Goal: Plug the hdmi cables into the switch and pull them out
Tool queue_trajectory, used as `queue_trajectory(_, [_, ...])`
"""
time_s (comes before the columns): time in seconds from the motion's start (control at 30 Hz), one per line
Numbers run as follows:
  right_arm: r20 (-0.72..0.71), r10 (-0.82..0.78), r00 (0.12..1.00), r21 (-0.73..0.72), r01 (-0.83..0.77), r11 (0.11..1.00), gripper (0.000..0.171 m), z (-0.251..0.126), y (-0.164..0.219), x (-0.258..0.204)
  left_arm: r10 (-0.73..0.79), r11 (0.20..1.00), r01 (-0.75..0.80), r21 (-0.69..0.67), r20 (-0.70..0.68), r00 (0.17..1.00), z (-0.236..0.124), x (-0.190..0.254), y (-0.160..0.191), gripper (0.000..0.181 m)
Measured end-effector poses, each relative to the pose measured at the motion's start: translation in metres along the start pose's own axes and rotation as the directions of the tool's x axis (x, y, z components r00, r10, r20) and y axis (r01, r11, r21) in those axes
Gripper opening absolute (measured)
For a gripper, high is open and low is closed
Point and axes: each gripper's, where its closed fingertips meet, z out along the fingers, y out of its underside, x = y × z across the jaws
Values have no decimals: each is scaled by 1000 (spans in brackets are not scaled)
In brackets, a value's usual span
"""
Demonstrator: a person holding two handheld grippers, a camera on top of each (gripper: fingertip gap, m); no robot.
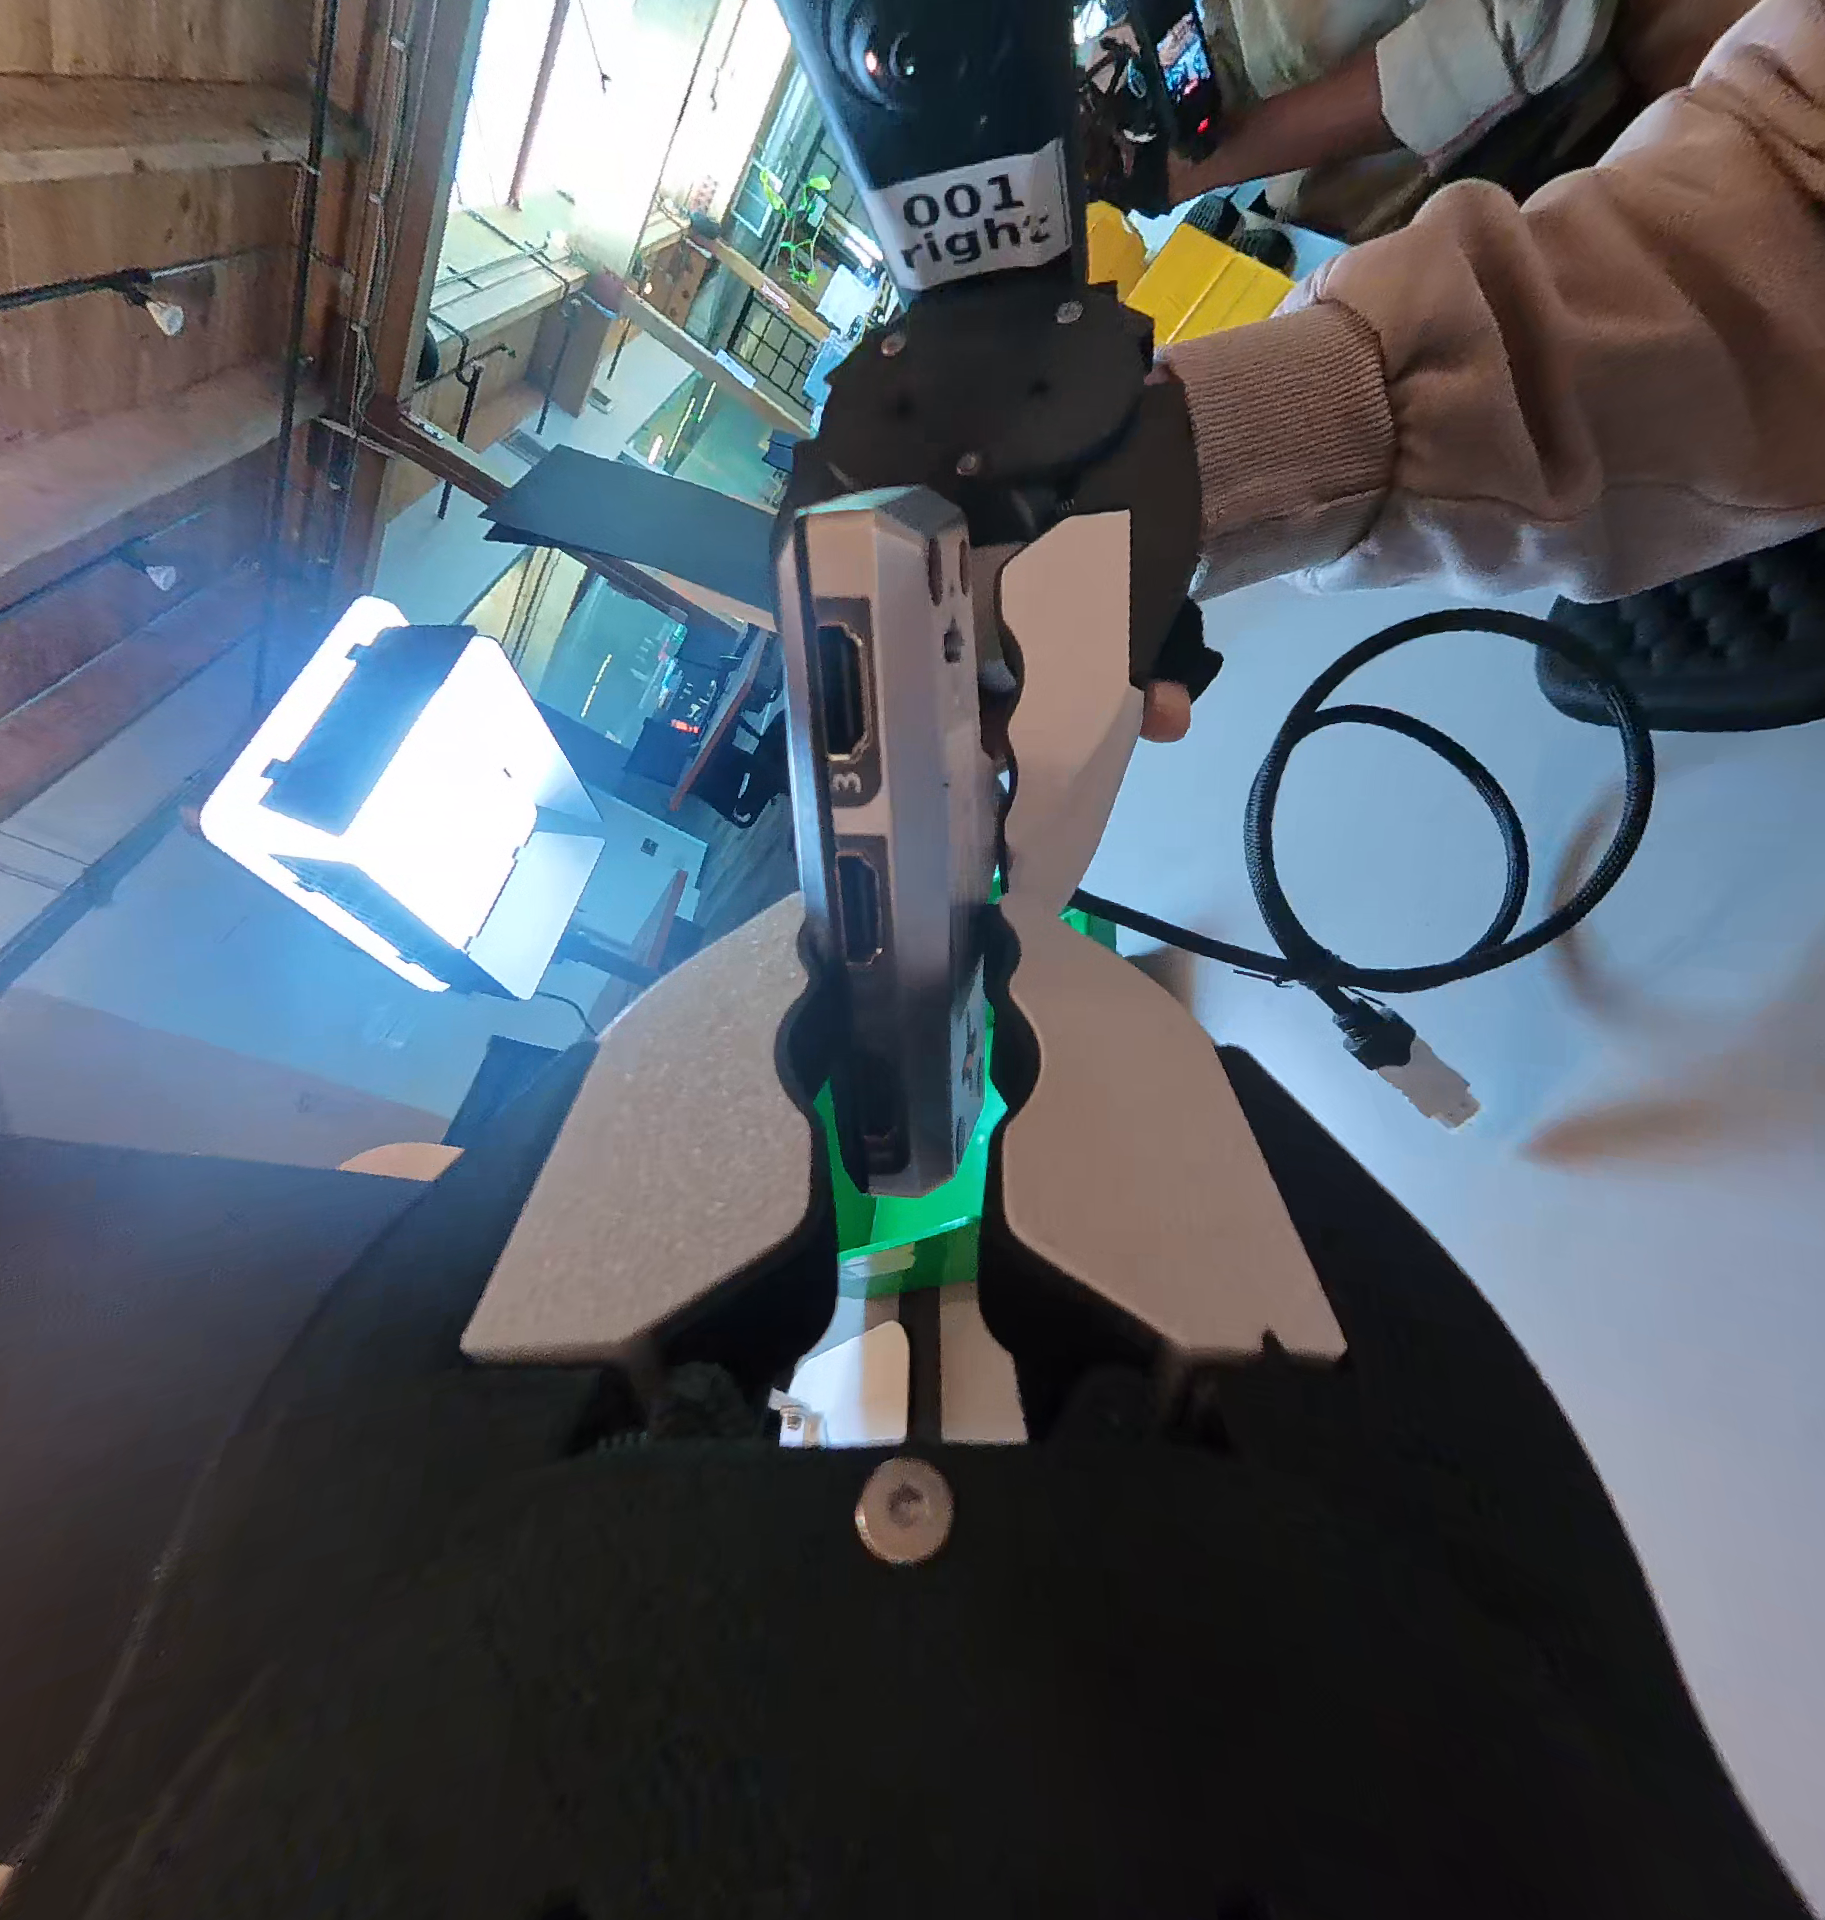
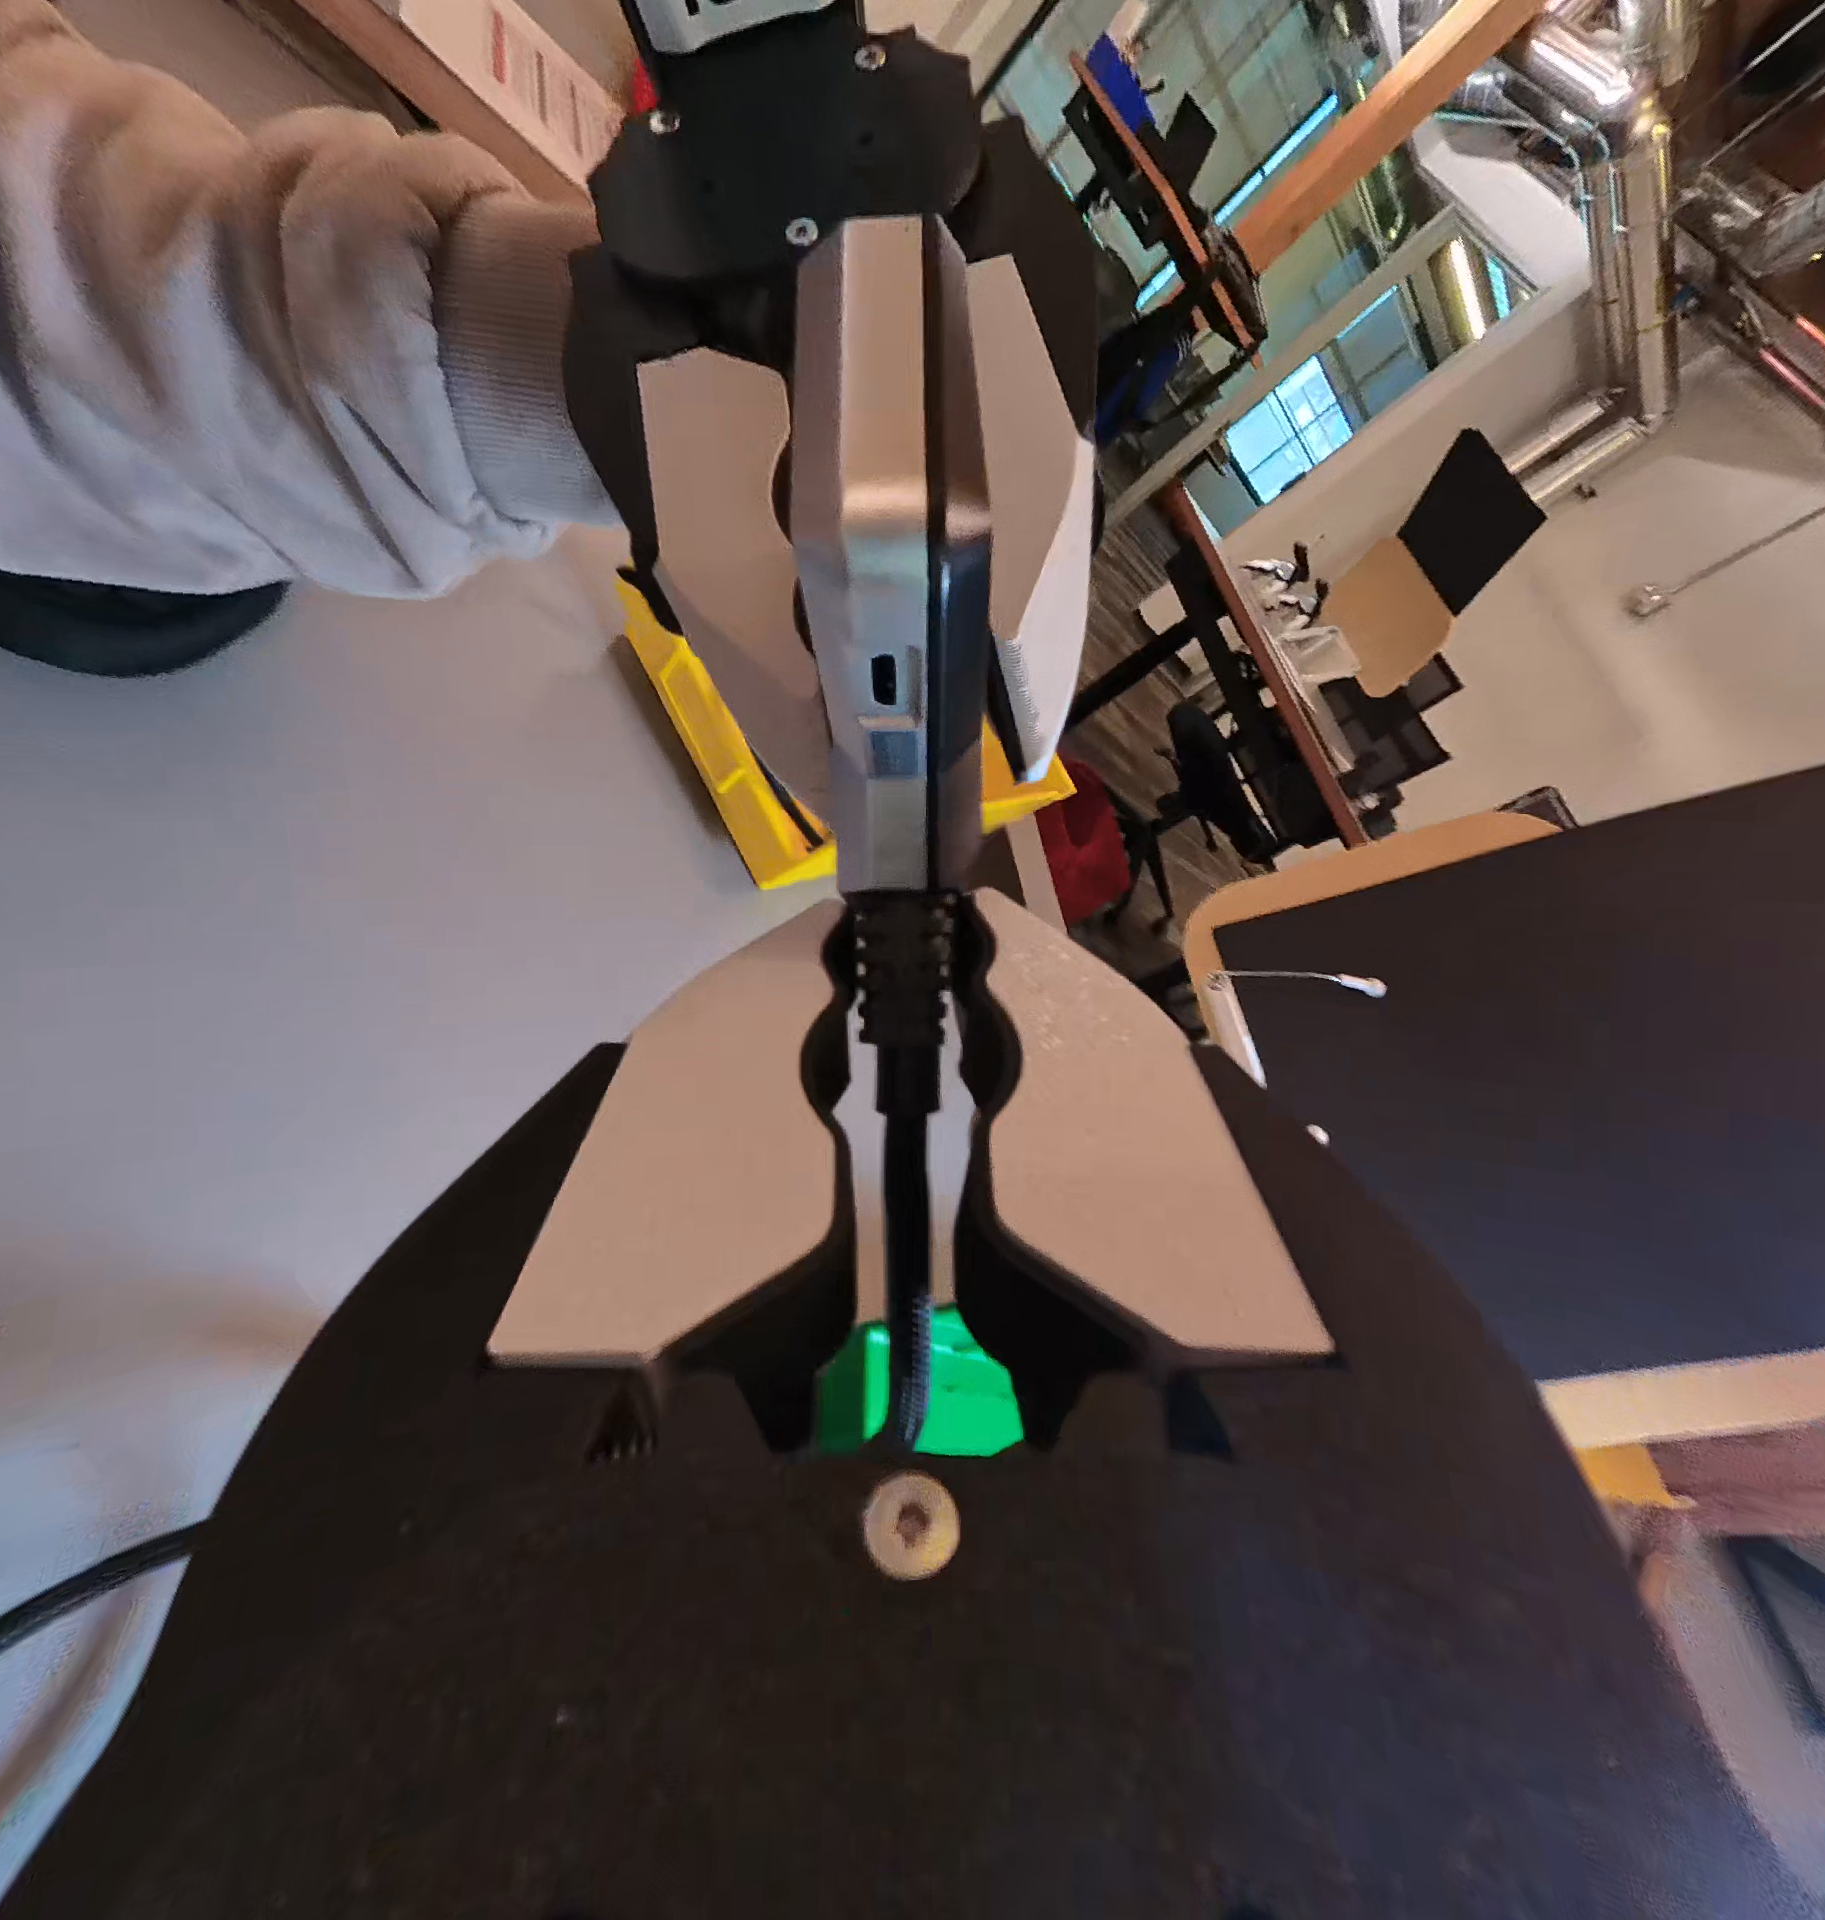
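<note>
My left gripper (image 1: 913, 956) is shut on a silver HDMI switch (image 1: 929, 790) and holds it on edge above the white table. Two empty ports (image 1: 846, 696) show on the switch's side. In the right wrist view my right gripper (image 2: 903, 935) is shut on a black HDMI plug (image 2: 903, 997) that sits in the near end of the switch (image 2: 866, 540). Its cable (image 2: 908, 1247) runs back between my fingers. The left gripper's fingers (image 2: 721, 520) clamp the switch's far half. A black braided cable (image 1: 1510, 831) loops on the table and ends in a free plug (image 1: 1427, 1081).
The white table (image 1: 1510, 1455) lies under both grippers. Yellow bins (image 2: 721, 748) stand behind the switch. A black-topped table (image 2: 1562, 1091) is at the right. A bright light panel (image 1: 399, 790) stands at the left. A person's beige sleeve (image 1: 1510, 364) holds the right gripper. Only a small space, under 4 cm, lies between the two pairs of fingers.
</note>
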Motion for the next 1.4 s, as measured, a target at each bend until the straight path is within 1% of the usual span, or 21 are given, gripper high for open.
queue_trajectory(0.07, [-25,-32,999,-57,30,998,16,1,6,2,-14,1000,14,-9,1,1000,1,-1,5,28])
queue_trajectory(0.17, [-44,-57,997,-151,50,987,16,4,21,5,2,997,-2,-81,0,1000,3,0,16,28])
queue_trajectory(0.23, [-50,-62,997,-190,51,981,15,5,30,7,9,995,-7,-97,12,1000,2,-2,17,29])
queue_trajectory(0.33, [-42,-52,998,-203,43,978,15,6,34,6,-22,997,22,-80,9,1000,-1,-3,15,33])
queue_trajectory(0.4, [-22,-50,998,-205,45,978,15,7,32,2,-27,997,24,-78,-32,999,0,4,17,24])
queue_trajectory(0.43, [-5,-42,999,-195,41,980,15,5,31,0,-23,998,20,-67,-46,999,1,7,15,24])
queue_trajectory(0.5, [36,-2,999,-107,6,994,15,0,19,-4,-50,999,50,-13,-69,996,-1,9,5,23])
queue_trajectory(0.6, [98,46,994,34,-50,998,16,-10,-6,-11,-119,983,133,127,-112,987,-9,9,-16,21])
queue_trajectory(0.7, [118,26,993,103,-38,994,18,-13,-23,-17,-216,912,270,308,-198,956,-18,9,-40,22])
queue_trajectory(0.77, [102,-8,995,108,-3,994,24,-10,-29,-20,-267,850,355,389,-262,927,-23,8,-49,22])
queue_trajectory(0.83, [67,-38,997,99,31,995,26,-7,-32,-19,-299,810,406,424,-297,907,-26,7,-49,22])
queue_trajectory(0.9, [44,-23,999,150,16,989,26,-5,-40,-16,-322,786,438,436,-316,892,-27,5,-44,22])
queue_trajectory(0.93, [45,-11,999,143,4,990,25,-3,-39,-16,-329,779,446,441,-319,889,-27,4,-42,22])
queue_trajectory(0.97, [32,-4,999,134,0,991,25,-2,-37,-13,-335,782,444,438,-306,891,-27,2,-39,22])
queue_trajectory(1.03, [11,2,1000,89,-3,996,24,1,-27,-7,-323,831,399,387,-250,913,-22,0,-28,22])
queue_trajectory(1.13, [12,17,1000,40,-17,999,23,2,-16,-5,-283,921,317,227,-173,943,-15,1,-5,25])
queue_trajectory(1.2, [32,44,999,29,-45,999,23,1,-11,-5,-232,962,248,111,-137,963,-11,5,9,25])
queue_trajectory(1.3, [49,79,996,80,-82,993,23,-2,-11,-4,-198,977,206,65,-113,974,-5,5,12,25])
queue_trajectory(1.4, [70,66,995,103,-73,992,23,-3,-12,-7,-181,978,191,79,-125,976,-4,9,10,24])
